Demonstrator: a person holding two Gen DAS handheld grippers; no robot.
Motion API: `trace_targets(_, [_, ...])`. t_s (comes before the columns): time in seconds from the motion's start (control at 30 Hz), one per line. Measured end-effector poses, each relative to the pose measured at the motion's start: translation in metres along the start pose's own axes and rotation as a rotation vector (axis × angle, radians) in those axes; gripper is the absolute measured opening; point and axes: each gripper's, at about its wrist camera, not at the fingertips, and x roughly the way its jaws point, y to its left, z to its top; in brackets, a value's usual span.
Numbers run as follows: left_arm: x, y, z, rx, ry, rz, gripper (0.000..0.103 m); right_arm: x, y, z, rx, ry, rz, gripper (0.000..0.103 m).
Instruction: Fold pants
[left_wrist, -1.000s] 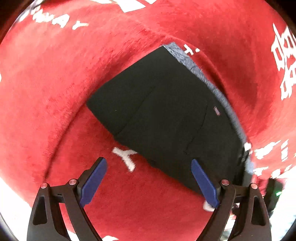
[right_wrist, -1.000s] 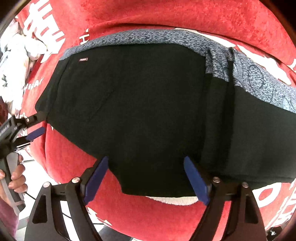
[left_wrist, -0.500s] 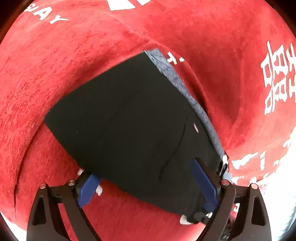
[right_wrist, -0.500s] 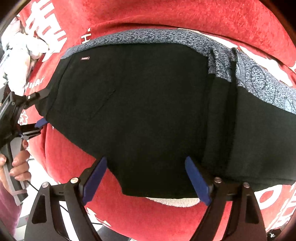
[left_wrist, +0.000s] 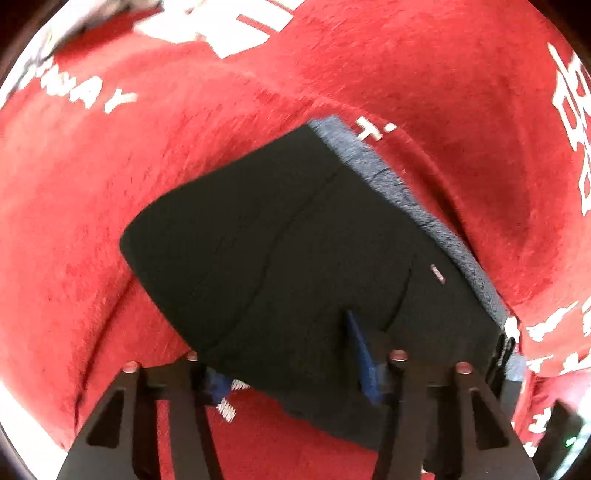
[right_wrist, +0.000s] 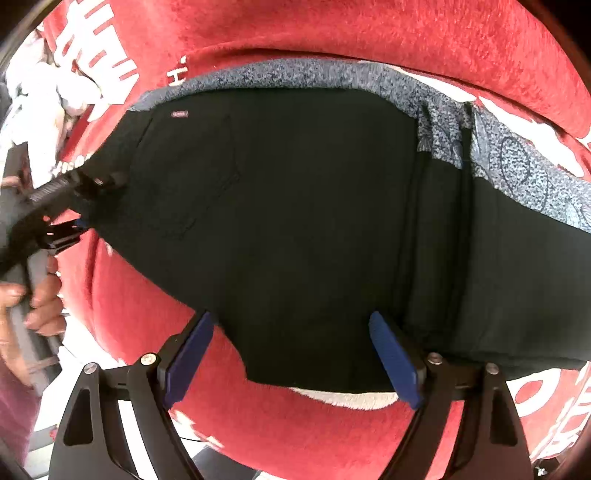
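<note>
The black pants (left_wrist: 295, 258) lie flat on a red cloth (left_wrist: 147, 147), with a grey patterned band (left_wrist: 391, 184) along their far edge. My left gripper (left_wrist: 288, 369) straddles the pants' near edge: one blue pad (left_wrist: 360, 354) lies on top, the other (left_wrist: 221, 387) under the fabric, jaws partly closed around it. In the right wrist view the pants (right_wrist: 295, 221) fill the middle. My right gripper (right_wrist: 291, 354) is open, its blue pads (right_wrist: 393, 358) over the near hem. The left gripper (right_wrist: 70, 206) shows at the pants' left corner.
The red cloth (right_wrist: 332, 29) bears white lettering (left_wrist: 236, 26) and covers the whole surface. A white crumpled item (right_wrist: 44, 96) lies at the far left. A hand (right_wrist: 37, 295) holds the left gripper's handle.
My left gripper has pushed onto the pants' corner and its jaws have narrowed around the fabric edge. The right gripper has stayed open in place over the hem.
</note>
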Motion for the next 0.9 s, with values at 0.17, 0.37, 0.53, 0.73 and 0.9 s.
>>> trace_targets(0.17, [-0.01,-0.068,-0.029,0.425,-0.174,0.306,0.038,-0.033,0.002,0.026,0.017,-0.035,0.08,0.089])
trace_targets(0.37, [-0.008,-0.102,-0.075,0.814,-0.333,0.526,0.038,-0.062,0.036,0.098,-0.031,-0.022,0.264,0.089])
trace_targets(0.53, [-0.008,-0.099,-0.078,0.822,-0.343,0.551,0.038,-0.043,0.116,0.162,-0.151,0.137,0.415,0.089])
trace_targets(0.73, [-0.005,-0.098,-0.079,0.816,-0.351,0.552,0.038,0.016,0.189,0.181,-0.264,0.323,0.35,0.089])
trace_targets(0.9, [-0.007,-0.1,-0.083,0.791,-0.341,0.529,0.038,0.04,0.184,0.18,-0.238,0.375,0.294,0.023])
